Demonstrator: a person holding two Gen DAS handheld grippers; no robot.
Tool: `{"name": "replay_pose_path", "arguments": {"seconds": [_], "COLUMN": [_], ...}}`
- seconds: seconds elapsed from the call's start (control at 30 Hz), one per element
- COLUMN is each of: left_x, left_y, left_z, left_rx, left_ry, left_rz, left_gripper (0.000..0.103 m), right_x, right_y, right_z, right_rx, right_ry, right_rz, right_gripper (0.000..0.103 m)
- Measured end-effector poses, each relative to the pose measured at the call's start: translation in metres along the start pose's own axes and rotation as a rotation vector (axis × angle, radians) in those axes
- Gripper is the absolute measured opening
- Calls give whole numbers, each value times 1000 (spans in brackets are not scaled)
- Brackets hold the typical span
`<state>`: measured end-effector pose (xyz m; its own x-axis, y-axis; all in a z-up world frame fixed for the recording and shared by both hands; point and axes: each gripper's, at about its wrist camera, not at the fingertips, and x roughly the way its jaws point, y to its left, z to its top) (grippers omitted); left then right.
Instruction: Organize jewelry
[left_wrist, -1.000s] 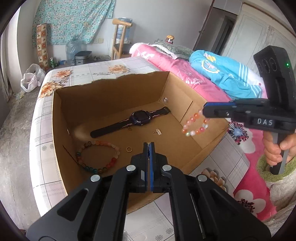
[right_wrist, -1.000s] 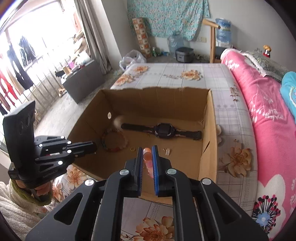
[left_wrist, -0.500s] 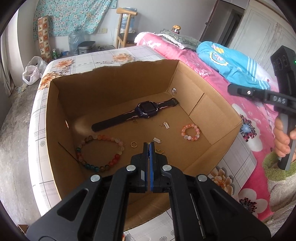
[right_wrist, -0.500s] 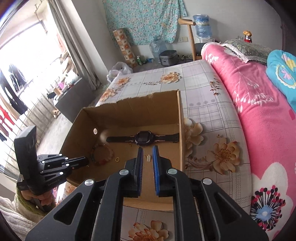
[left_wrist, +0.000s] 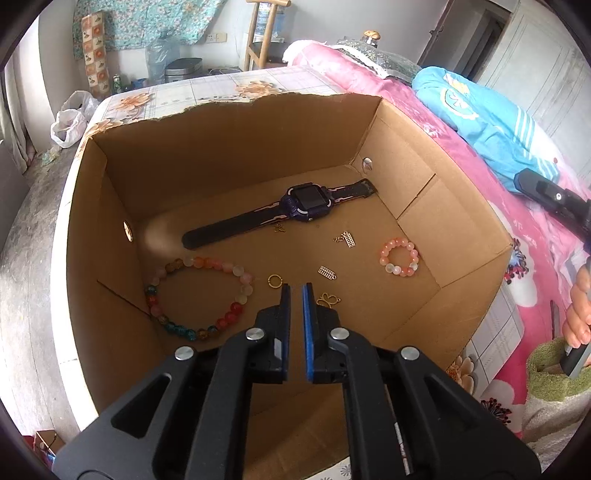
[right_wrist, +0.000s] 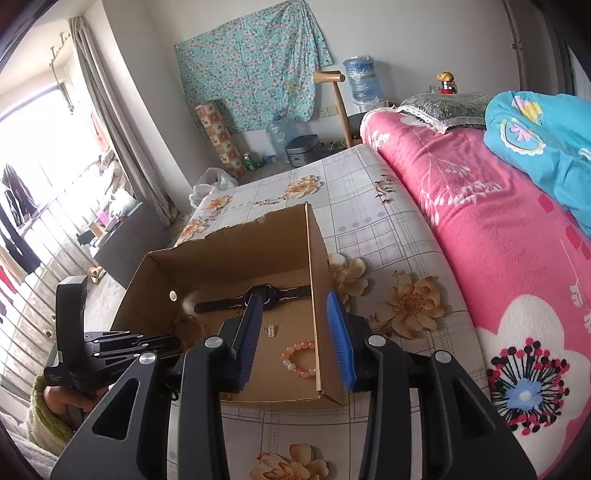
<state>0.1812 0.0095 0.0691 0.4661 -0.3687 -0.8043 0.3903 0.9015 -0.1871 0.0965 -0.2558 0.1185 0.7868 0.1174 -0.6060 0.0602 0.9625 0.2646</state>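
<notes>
Box left wall (left_wrist: 92, 236): cardboard, rises at the frame's left; a small round hole in it low down.
Large bead bracelet (left_wrist: 201, 295): many-coloured ring on the box floor at lower left, near the left wall, bare floor inside its loop.
Torn rear edge (left_wrist: 221, 105): ragged top of the far wall, upper centre, with the flowered bed sheet (left_wrist: 207, 86) behind it.
Watch (left_wrist: 306, 201): dark, lies slantwise across the middle of the floor, its strap end near the far right corner.
Small gold charms (left_wrist: 345, 240): scattered between the watch and the left tongs; a gold ring (left_wrist: 274, 281) lies just above the tips.
Left tongs (left_wrist: 294, 291): over the near part of the box floor, jaws opening to a narrow slot, nothing between them.
Pink bead bracelet (left_wrist: 399, 256): right of centre on the floor, near the right wall, apart from the charms.
Right tongs (right_wrist: 295, 306): in the right wrist view above the box's near right corner, jaws opening, wide, empty; the right wall's top edge (right_wrist: 312, 291) runs between them.
</notes>
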Motion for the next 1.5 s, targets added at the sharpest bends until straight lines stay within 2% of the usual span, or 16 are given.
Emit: {"name": "replay_pose_path", "arguments": {"seconds": [0.07, 0.2, 0.4, 0.57, 0.67, 0.77, 0.93, 1.17, 1.5], "left_x": [-3, -16, -62, -101, -109, -100, -78, -65, -62], "left_y": [-2, -3, 0, 22, 40, 56, 67, 60, 53], "left_z": [-1, -2, -12, -29, -44, -60, -80, -85, -84], "left_rx": [12, 18, 12, -73, -139, -221, -318, -318, -277], "left_ry": [-22, -76, -236, -336, -343, -296, -242, -225, -221], "left_rz": [4, 21, 19, -14, -18, -25, -111, -187, -150], "left_gripper": [30, 34, 67, 80, 83, 83, 83, 83, 83], "right_x": [-1, -5, -3, 8, 14, 22, 31, 34, 31], "right_y": [-2, -7, -11, -18, -22, -28, -30, -21, -18], "right_z": [-1, -3, -10, -18, -24, -31, -38, -38, -40], "right_rx": [8, 30, 59, 106, 142, 192, 240, 200, 173], "right_ry": [-8, -19, 1, 60, 92, 124, 162, 188, 202], "right_rz": [2, 3, -13, -7, 7, 37, 79, 53, 27], "right_gripper": [42, 44, 47, 47, 47, 47, 47, 47, 47]}}
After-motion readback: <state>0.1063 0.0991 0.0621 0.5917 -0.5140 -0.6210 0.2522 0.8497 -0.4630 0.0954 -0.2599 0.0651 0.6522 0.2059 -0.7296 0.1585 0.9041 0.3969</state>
